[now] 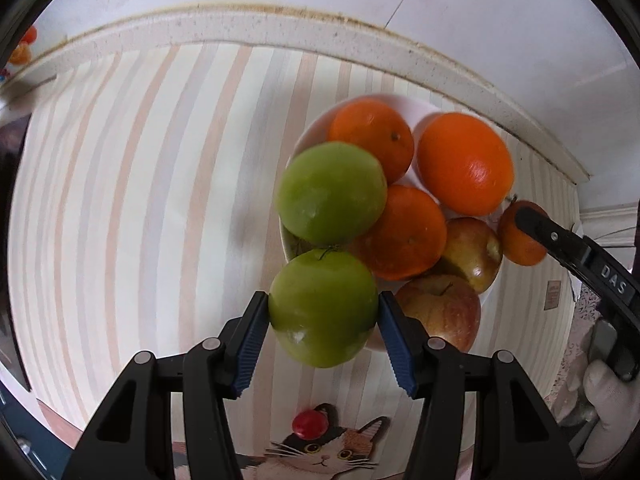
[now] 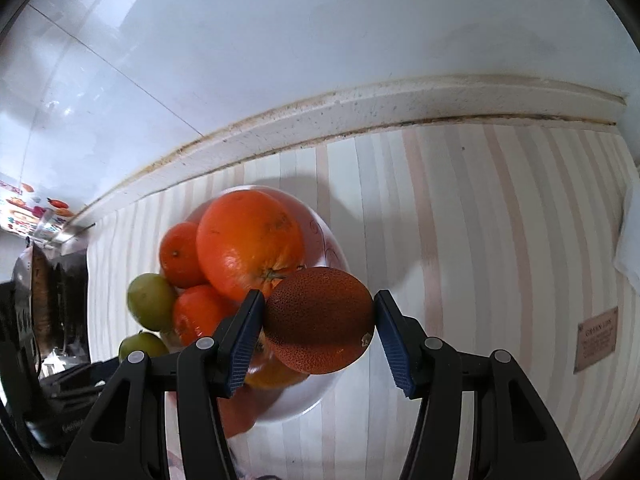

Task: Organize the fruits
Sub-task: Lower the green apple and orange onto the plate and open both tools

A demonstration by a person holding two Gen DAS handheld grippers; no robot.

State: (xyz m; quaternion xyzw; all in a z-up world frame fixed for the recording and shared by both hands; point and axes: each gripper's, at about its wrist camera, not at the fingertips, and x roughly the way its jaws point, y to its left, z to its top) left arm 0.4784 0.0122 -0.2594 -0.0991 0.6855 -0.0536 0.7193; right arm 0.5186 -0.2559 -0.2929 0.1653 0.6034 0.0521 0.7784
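Left tongs (image 1: 323, 320): clenched on a green apple (image 1: 323, 312), held above the counter (image 1: 140, 200) beside the white bowl (image 1: 416, 106).
Right tongs (image 2: 319, 326): clenched on a dark, pebbled orange fruit (image 2: 320, 320), held over the bowl's near rim.
Bowl contents: a second green apple (image 1: 332, 192), a large orange (image 1: 464, 164), mandarins (image 1: 372, 140), red apples (image 1: 440, 312).
Step, by your reckoning: sorting, one fruit in each hand. Next you need a set-down spot for each; none shows yet.
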